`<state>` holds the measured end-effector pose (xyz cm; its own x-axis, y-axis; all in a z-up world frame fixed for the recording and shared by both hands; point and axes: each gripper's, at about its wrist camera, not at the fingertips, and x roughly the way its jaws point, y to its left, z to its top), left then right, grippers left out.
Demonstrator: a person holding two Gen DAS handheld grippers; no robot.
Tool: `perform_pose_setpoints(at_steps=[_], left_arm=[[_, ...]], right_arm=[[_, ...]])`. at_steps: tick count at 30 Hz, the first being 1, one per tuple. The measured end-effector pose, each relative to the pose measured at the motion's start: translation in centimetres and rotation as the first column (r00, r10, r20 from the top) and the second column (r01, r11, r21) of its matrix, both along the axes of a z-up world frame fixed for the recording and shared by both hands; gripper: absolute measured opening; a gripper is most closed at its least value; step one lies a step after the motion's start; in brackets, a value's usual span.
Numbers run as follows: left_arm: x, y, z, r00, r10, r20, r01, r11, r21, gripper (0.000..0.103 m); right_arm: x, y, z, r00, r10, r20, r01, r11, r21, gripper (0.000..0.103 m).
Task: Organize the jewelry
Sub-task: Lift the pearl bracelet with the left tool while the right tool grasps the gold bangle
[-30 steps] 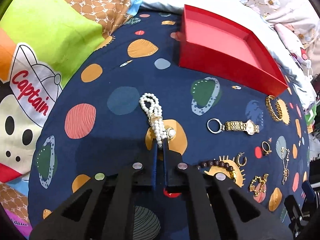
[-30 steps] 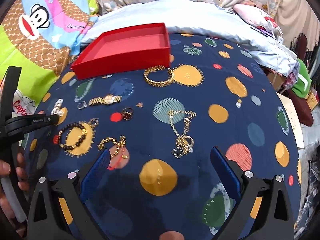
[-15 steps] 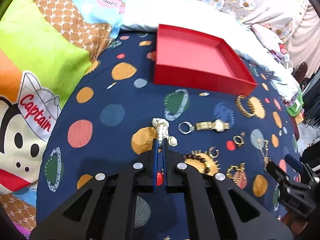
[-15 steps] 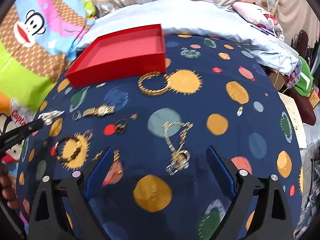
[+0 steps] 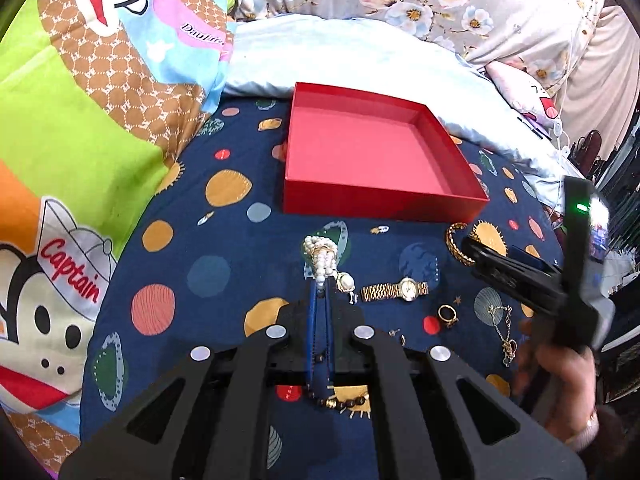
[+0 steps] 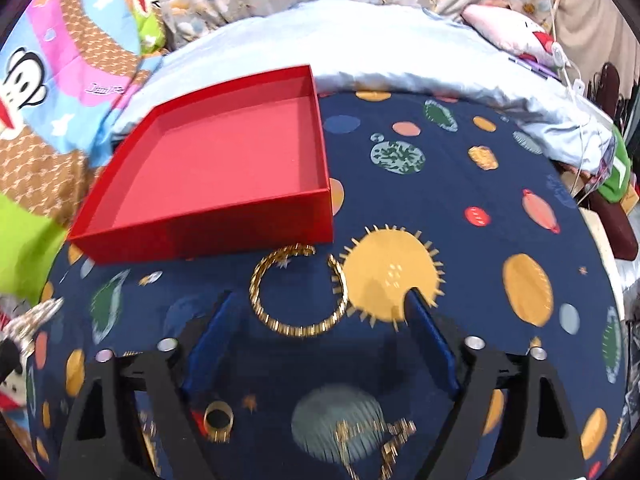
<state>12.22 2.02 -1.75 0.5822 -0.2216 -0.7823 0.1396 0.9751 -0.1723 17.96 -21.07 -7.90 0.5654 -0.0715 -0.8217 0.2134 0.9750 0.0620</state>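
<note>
My left gripper [image 5: 320, 292] is shut on a white pearl bracelet [image 5: 322, 256] and holds it above the dark blue planet-print bedspread, short of the empty red box [image 5: 376, 200]. My right gripper [image 6: 320, 304] is open, its blue fingers [image 6: 212, 328] straddling a gold bangle [image 6: 298, 292] that lies just in front of the red box [image 6: 200, 236]. The right gripper also shows at the right of the left wrist view [image 5: 520, 268]. The pearl bracelet appears at the left edge of the right wrist view [image 6: 34, 316].
On the bedspread lie a gold watch [image 5: 396, 290], a gold ring [image 5: 446, 314], a gold chain [image 5: 504, 336] and a dark bead bracelet [image 5: 340, 402]. A cartoon monkey blanket [image 5: 60, 160] borders the left; a pale blue pillow [image 5: 360, 60] lies behind the box.
My left gripper has lifted the pearl bracelet and carried it toward the red box. My right gripper has moved forward, from over the gold chain to the gold bangle.
</note>
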Motion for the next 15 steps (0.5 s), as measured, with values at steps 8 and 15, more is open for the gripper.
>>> perform_pose_setpoints(at_steps=[8, 15], left_arm=[[1.1, 0.0, 0.0, 1.000, -0.003, 0.005, 0.003, 1.000, -0.006, 0.003], [1.4, -0.2, -0.3, 1.000, -0.002, -0.002, 0.002, 1.000, -0.008, 0.003]], right_arm=[[0.8, 0.5, -1.1, 1.000, 0.016, -0.016, -0.015, 0.999, 0.036, 0.060], [1.0, 1.3, -1.5, 1.000, 0.015, -0.018, -0.016, 0.999, -0.031, 0.056]])
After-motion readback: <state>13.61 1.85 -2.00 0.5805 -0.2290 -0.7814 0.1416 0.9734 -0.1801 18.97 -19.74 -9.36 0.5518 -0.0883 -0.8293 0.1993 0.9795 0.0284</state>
